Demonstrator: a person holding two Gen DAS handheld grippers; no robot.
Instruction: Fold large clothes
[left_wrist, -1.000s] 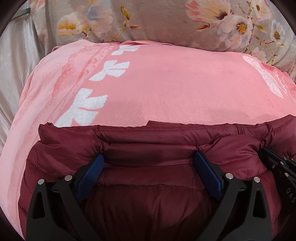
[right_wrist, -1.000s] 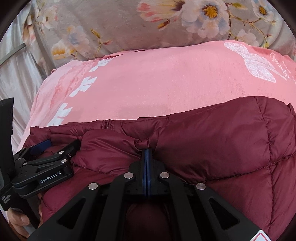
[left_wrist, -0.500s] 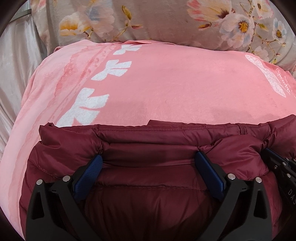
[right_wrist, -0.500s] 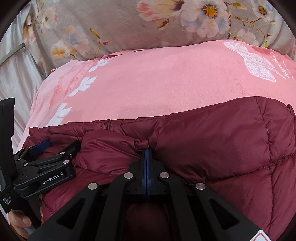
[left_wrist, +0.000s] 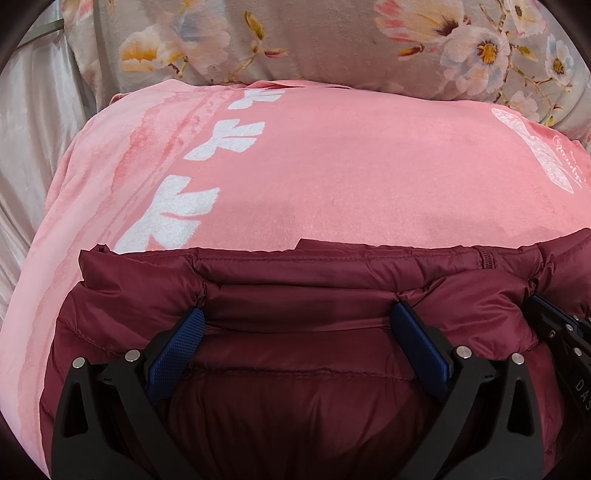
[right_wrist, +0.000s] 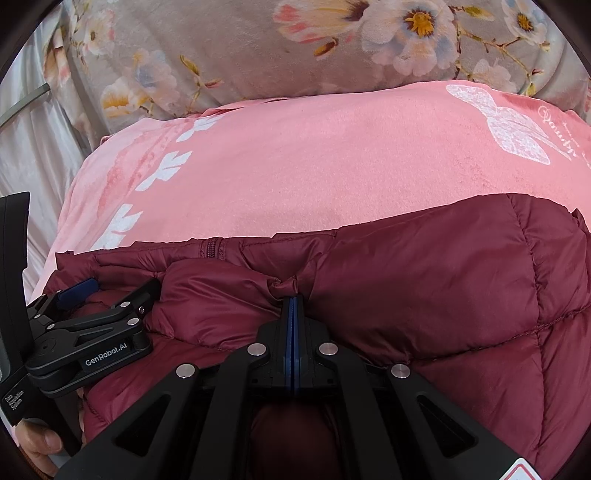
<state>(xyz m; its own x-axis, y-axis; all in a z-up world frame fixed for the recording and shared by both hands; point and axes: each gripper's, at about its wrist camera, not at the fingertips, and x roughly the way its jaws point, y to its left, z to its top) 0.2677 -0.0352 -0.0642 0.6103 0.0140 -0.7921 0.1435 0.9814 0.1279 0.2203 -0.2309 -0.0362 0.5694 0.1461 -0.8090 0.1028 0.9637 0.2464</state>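
Maroon puffer jacket (left_wrist: 295, 369) lies on pink blanket (left_wrist: 332, 166), spread beneath and ahead of both tools. Left gripper (left_wrist: 295, 325): fingers spread wide, a padded fold of jacket between the pads (left_wrist: 177, 350); whether they press it is unclear. Right gripper (right_wrist: 292, 301): fingers pressed together, pinching a bunched jacket fold at the tips. Floral cloth (right_wrist: 258, 55) beyond.

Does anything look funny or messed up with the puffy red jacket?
Nothing torn or spilled. The jacket is only bunched into a little knot where the right claw pinches its edge, and puckered beside the open left claw. The pink blanket under it lies smooth.
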